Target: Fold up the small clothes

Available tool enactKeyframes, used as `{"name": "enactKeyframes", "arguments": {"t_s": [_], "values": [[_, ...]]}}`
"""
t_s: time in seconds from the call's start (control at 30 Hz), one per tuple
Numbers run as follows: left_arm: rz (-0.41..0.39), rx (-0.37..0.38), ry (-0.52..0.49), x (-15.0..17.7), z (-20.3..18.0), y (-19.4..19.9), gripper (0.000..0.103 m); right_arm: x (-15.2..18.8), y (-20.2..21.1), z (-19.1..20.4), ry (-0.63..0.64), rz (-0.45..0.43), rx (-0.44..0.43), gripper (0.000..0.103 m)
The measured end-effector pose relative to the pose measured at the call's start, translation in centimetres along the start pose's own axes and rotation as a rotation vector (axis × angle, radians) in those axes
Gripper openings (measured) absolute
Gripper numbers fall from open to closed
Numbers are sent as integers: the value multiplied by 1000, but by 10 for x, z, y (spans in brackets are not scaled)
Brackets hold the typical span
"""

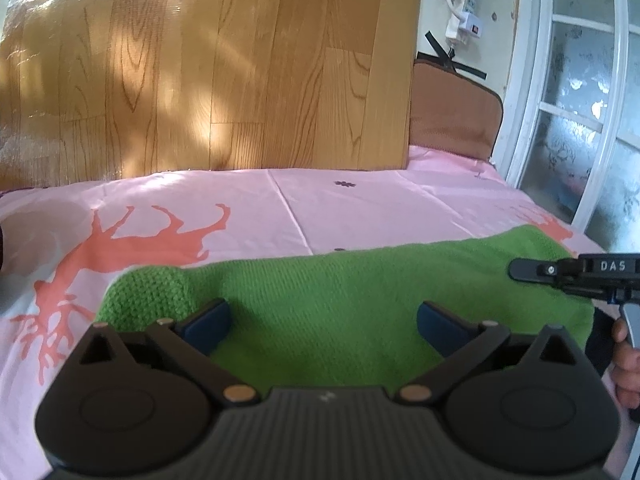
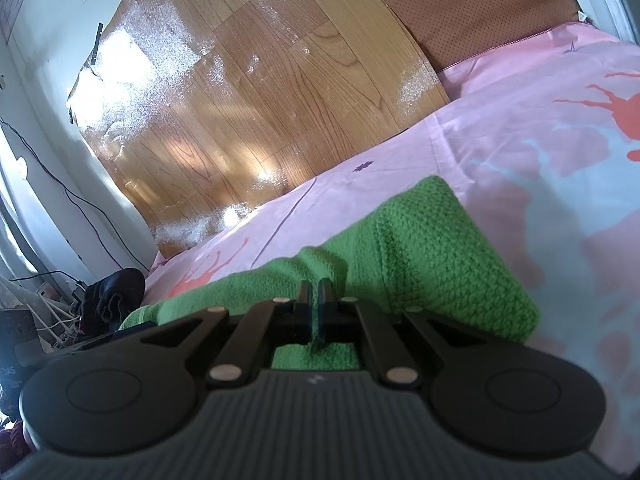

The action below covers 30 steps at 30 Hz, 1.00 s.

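Pink bedsheet [image 1: 360, 208] below wood-grain panel [image 1: 224, 64] and brown cushion [image 1: 452, 112], bearing green knit garment [image 1: 320, 296]; left gripper [image 1: 324, 320] jaws spread, right gripper [image 2: 316, 300] pinching its fold.

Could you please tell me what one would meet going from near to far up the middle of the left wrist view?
Left tongs, standing open → green knitted garment → pink sheet with deer print → wood-grain board propped upright behind the bed.
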<state>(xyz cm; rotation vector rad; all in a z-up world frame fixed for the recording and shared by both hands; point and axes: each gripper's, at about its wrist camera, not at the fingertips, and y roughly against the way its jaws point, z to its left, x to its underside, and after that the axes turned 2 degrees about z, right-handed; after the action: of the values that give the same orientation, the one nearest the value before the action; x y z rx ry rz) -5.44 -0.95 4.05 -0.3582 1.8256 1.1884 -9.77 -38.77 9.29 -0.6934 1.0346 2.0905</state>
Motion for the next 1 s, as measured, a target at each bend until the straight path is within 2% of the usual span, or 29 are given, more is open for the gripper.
{"name": "enactKeyframes", "arguments": {"t_s": [0.47, 0.73, 1.0], "values": [[-5, 18, 17, 0, 5, 2, 103, 1, 1, 0, -2, -7, -20, 10], [-28, 60, 59, 2, 13, 7, 103, 1, 2, 1, -3, -8, -20, 11], [-32, 58, 64, 2, 11, 8, 103, 2, 2, 1, -2, -9, -20, 11]]}}
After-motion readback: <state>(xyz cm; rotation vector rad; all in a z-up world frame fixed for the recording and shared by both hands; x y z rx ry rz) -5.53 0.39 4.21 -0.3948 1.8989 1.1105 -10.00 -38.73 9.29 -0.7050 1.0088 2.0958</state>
